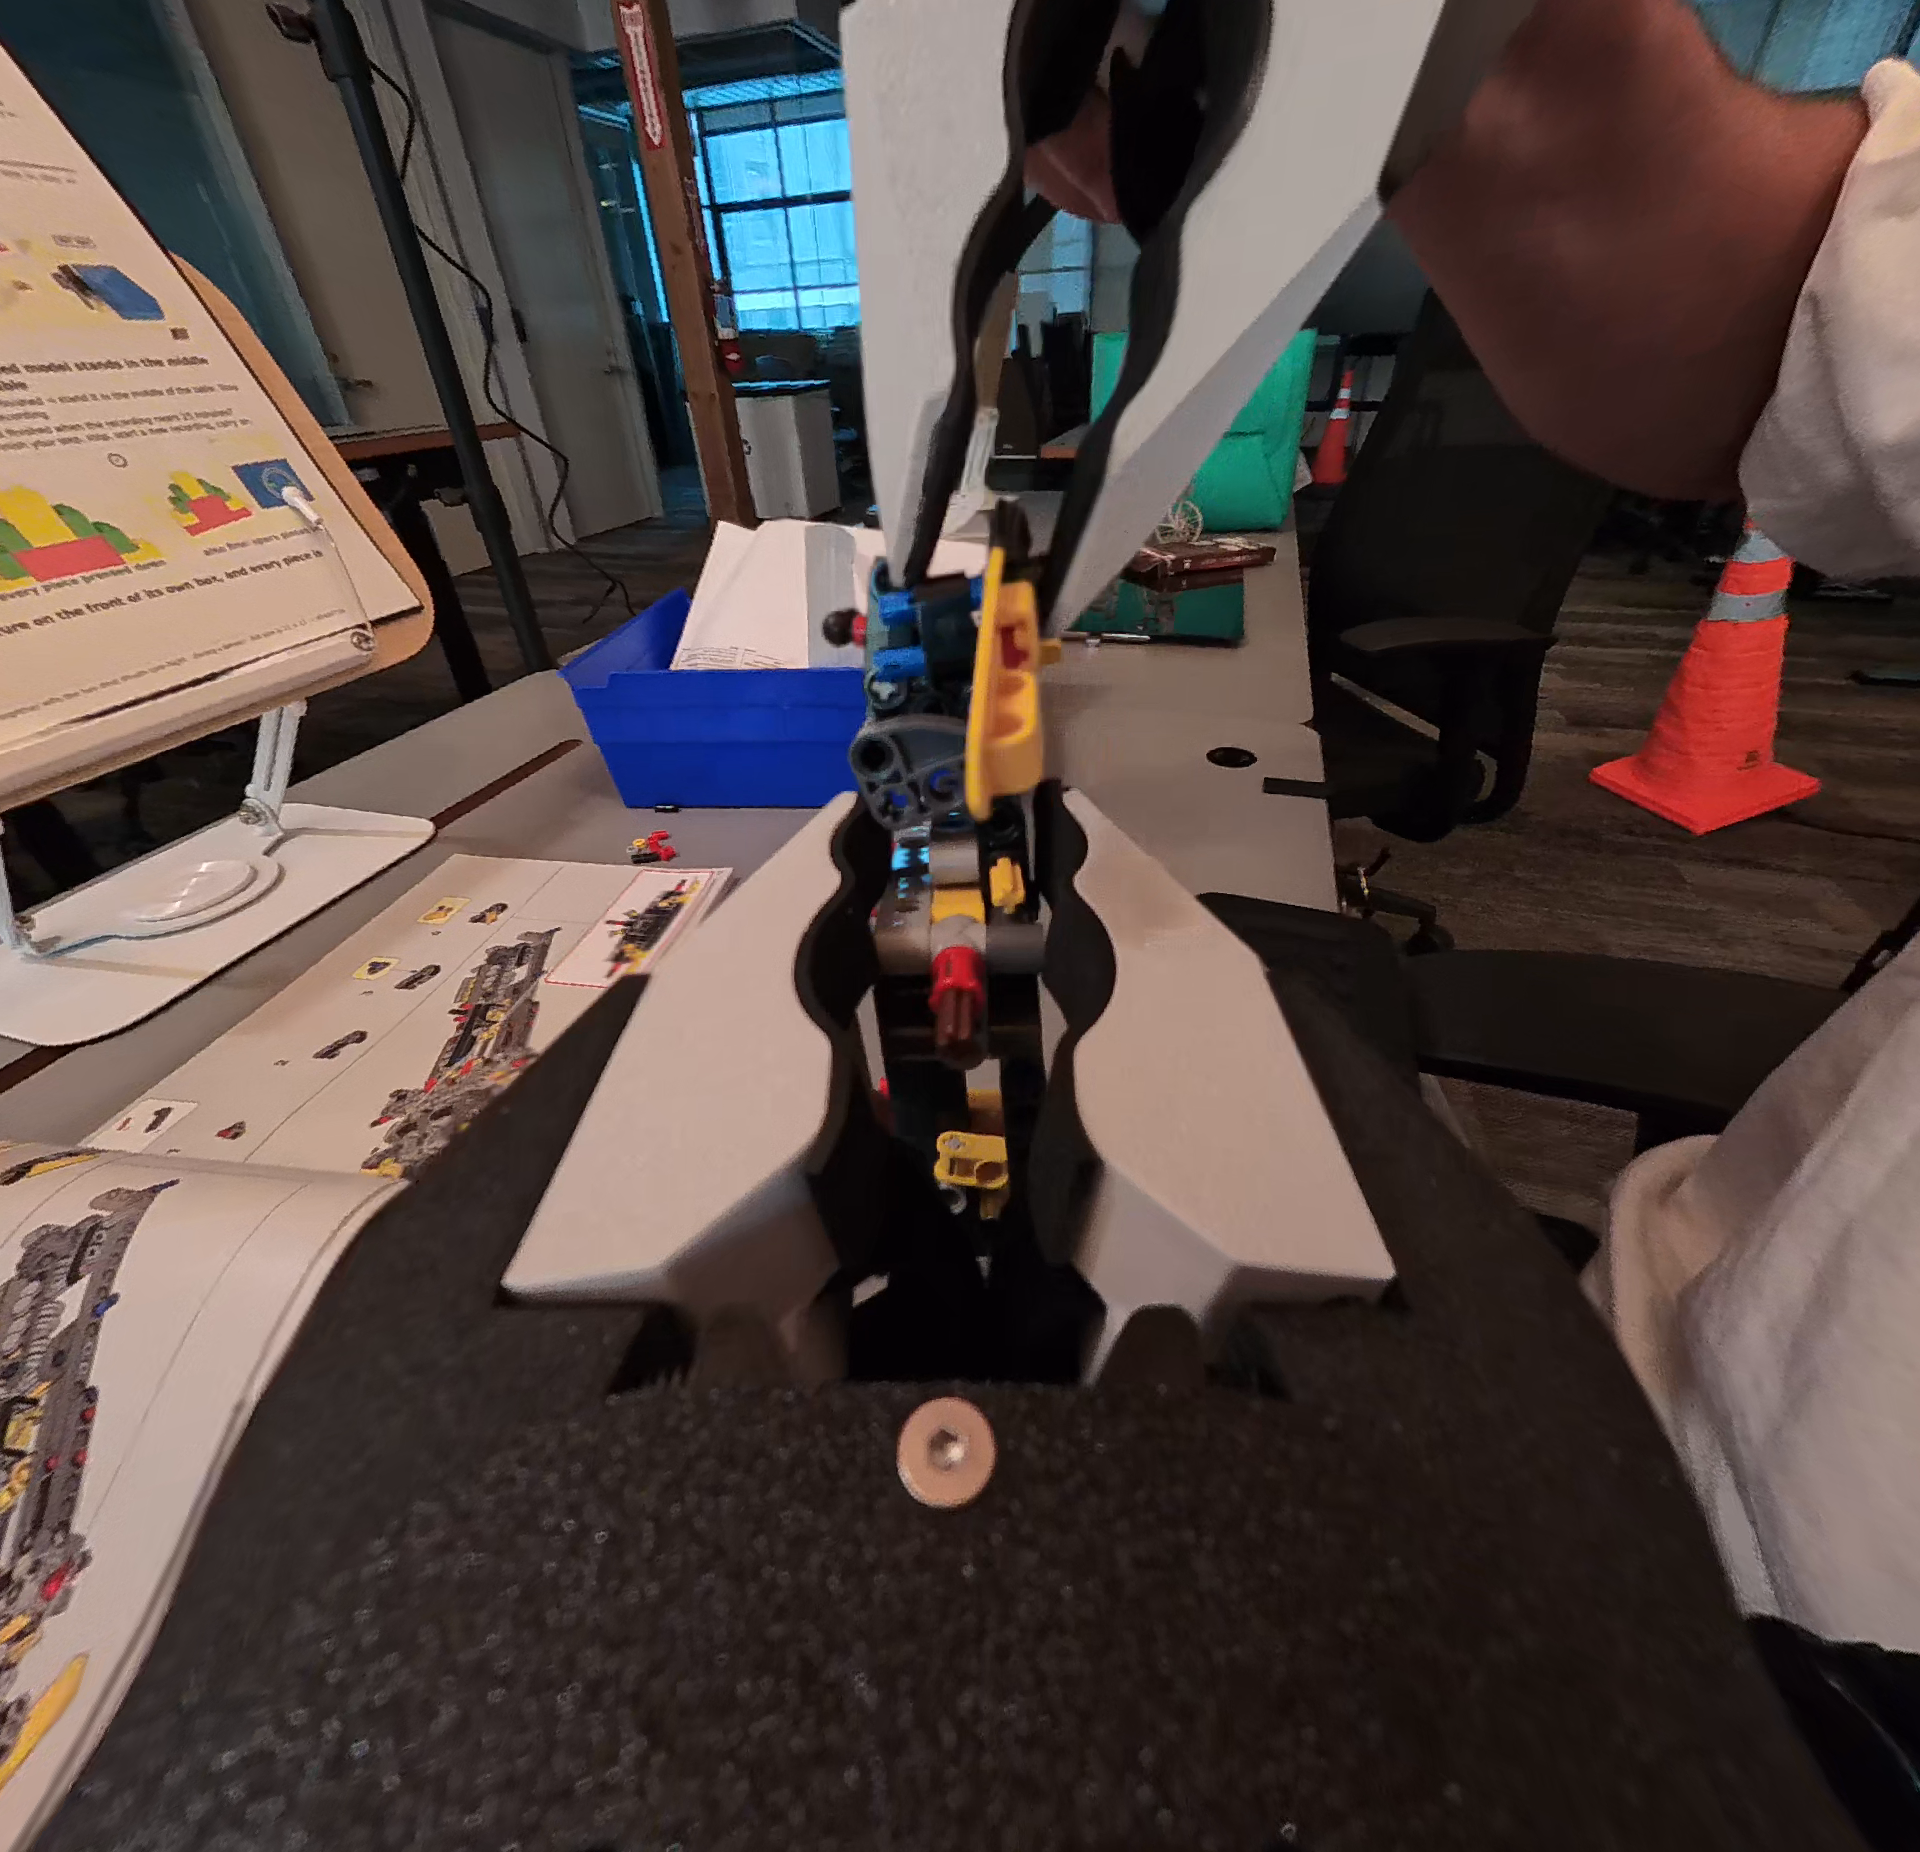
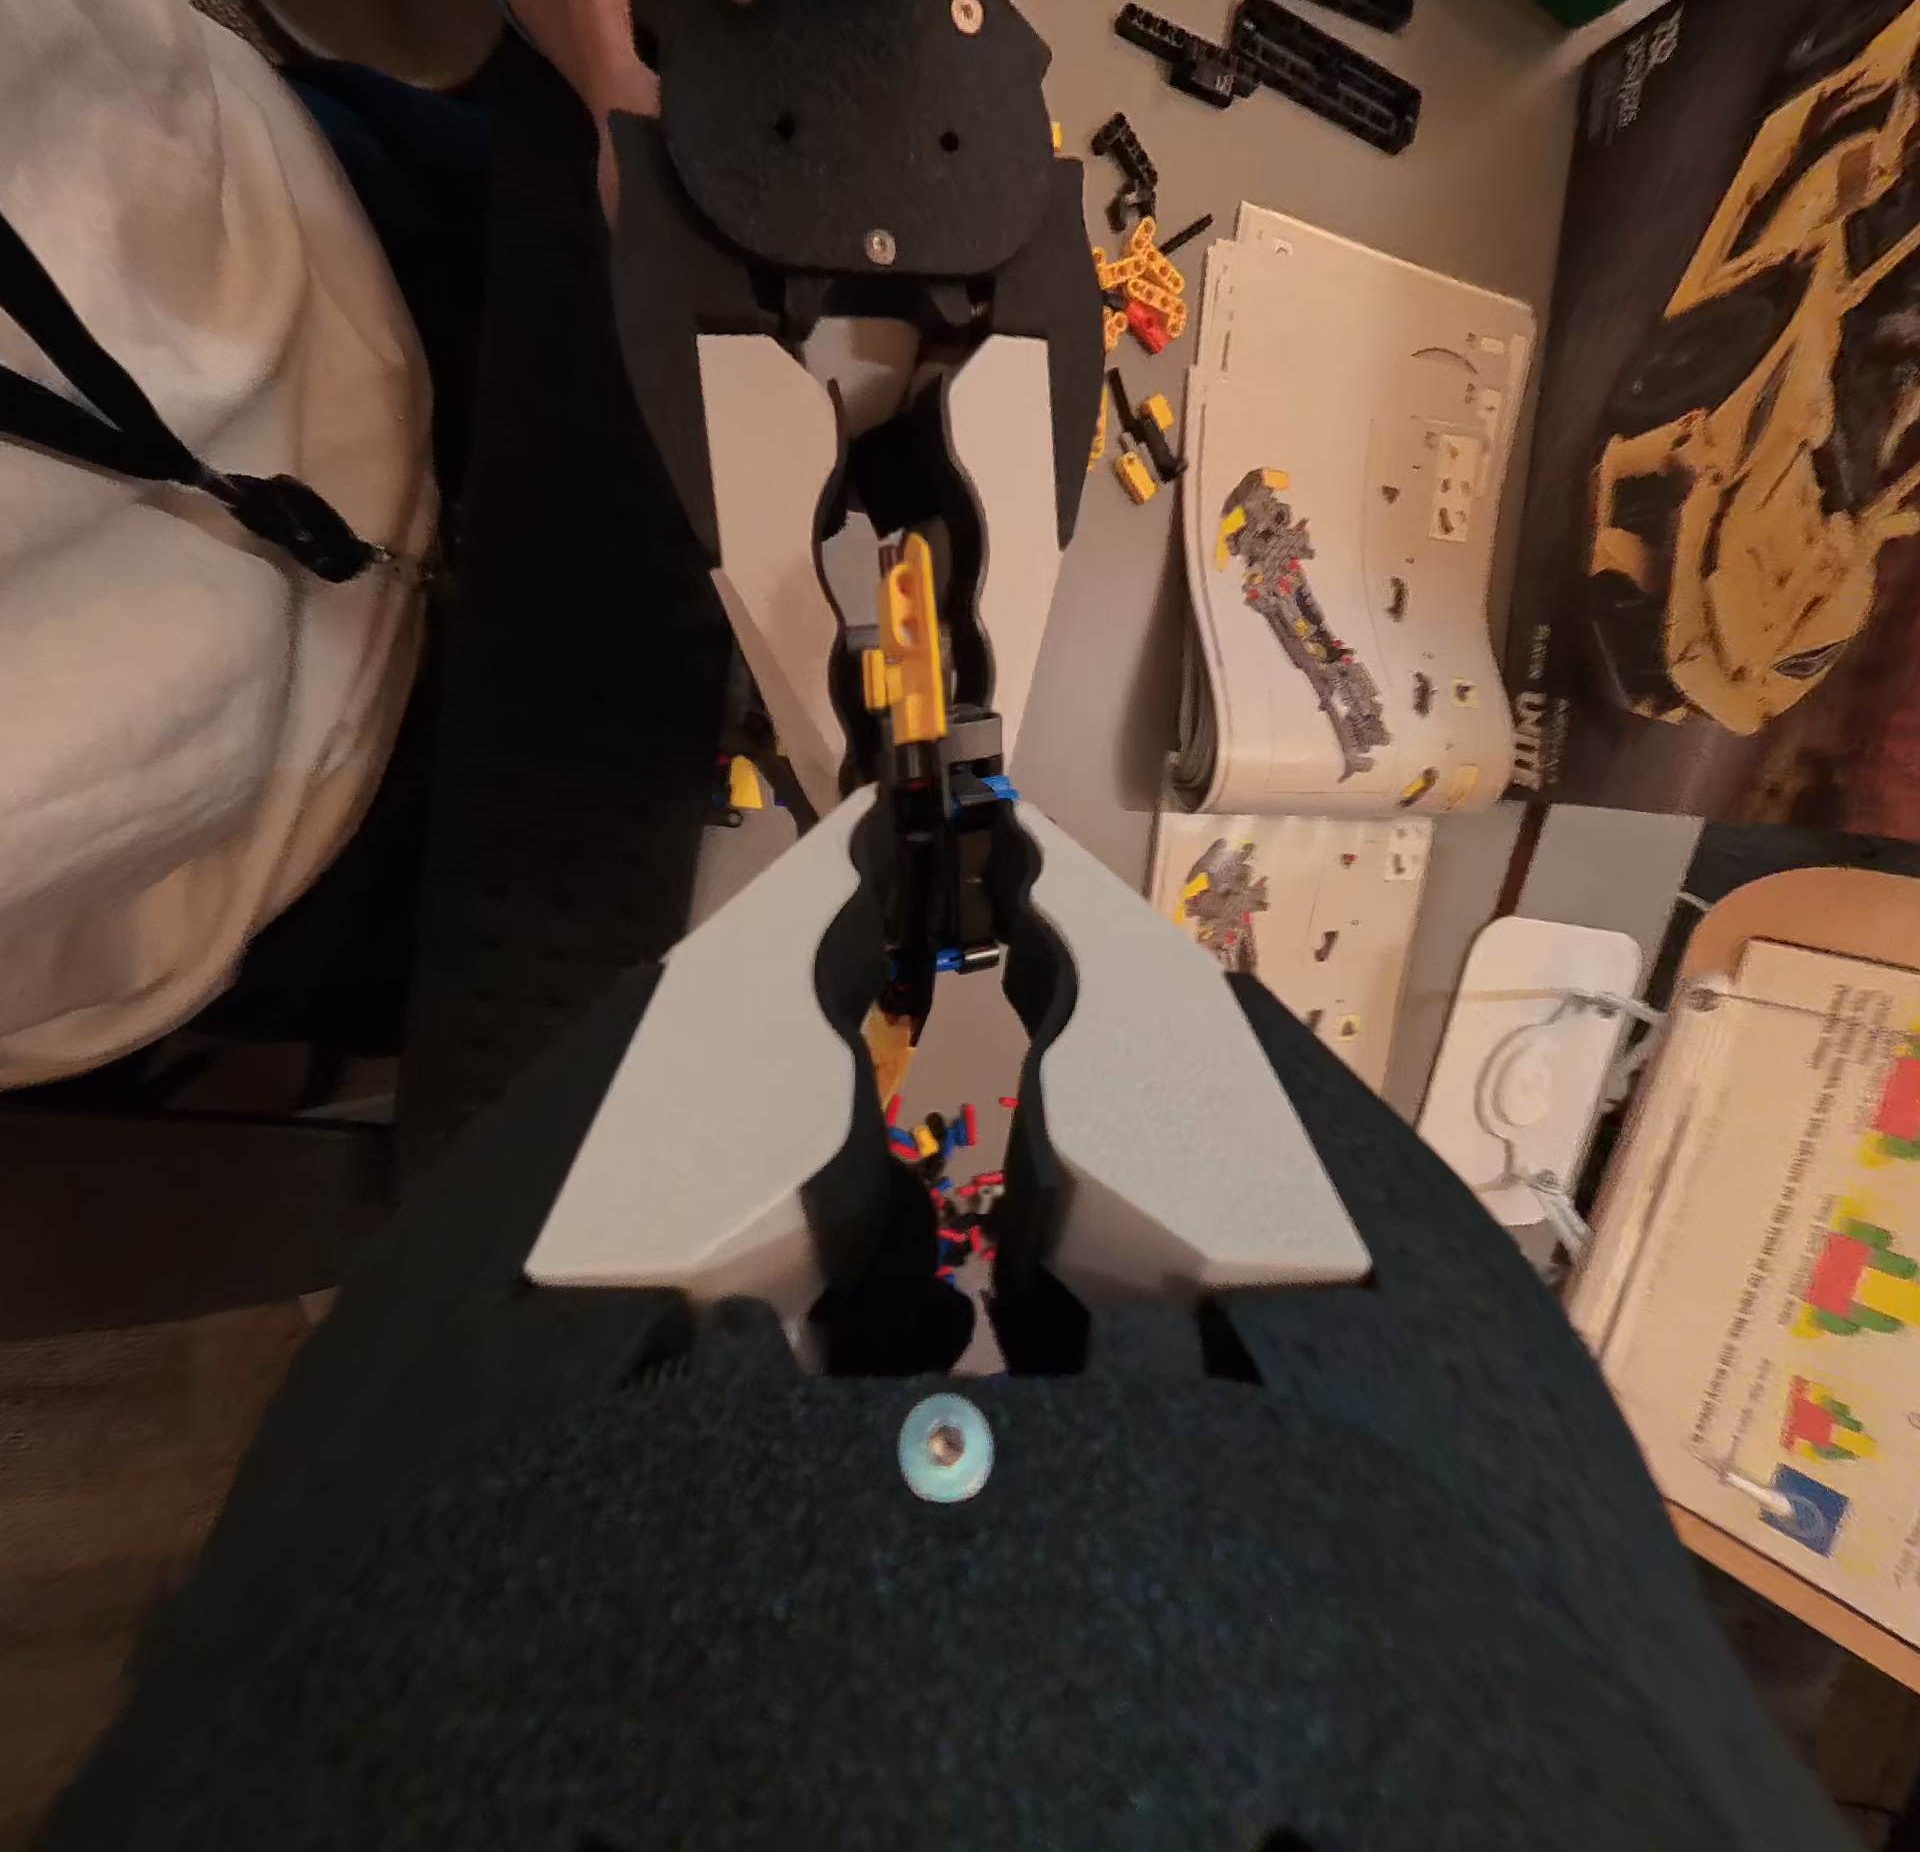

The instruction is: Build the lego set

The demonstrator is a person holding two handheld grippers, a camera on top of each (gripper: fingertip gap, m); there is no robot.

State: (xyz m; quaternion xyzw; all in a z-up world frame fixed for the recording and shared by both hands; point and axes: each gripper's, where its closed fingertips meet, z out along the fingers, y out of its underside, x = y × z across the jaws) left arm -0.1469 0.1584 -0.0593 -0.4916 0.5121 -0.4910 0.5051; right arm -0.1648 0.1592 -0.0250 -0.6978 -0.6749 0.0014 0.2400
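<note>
A partly built Lego assembly [image 1: 956, 929] of black, grey and yellow parts with blue pins and a red axle is held in the air between both grippers. My left gripper [image 1: 956, 815] is shut on its lower part. My right gripper [image 1: 982, 587] comes down from above and is shut on its top end, beside a yellow beam [image 1: 1003, 680]. In the right wrist view, my right gripper [image 2: 940, 815] clamps the black end of the assembly [image 2: 935, 867]. The yellow beam [image 2: 912, 649] sticks out toward the left gripper [image 2: 925, 763] opposite.
An open instruction booklet [image 1: 416, 1023] lies on the grey table, with a blue bin [image 1: 727, 732] behind it and a sheet on a stand [image 1: 156, 452] at left. Loose yellow pieces [image 2: 1143, 285], black beams [image 2: 1320, 67], small pins [image 2: 945, 1148] and the set's box [image 2: 1766, 400] lie around. An orange cone [image 1: 1714, 701] stands on the floor. The tips of one gripper are about 4 cm away from the tips of the other.
</note>
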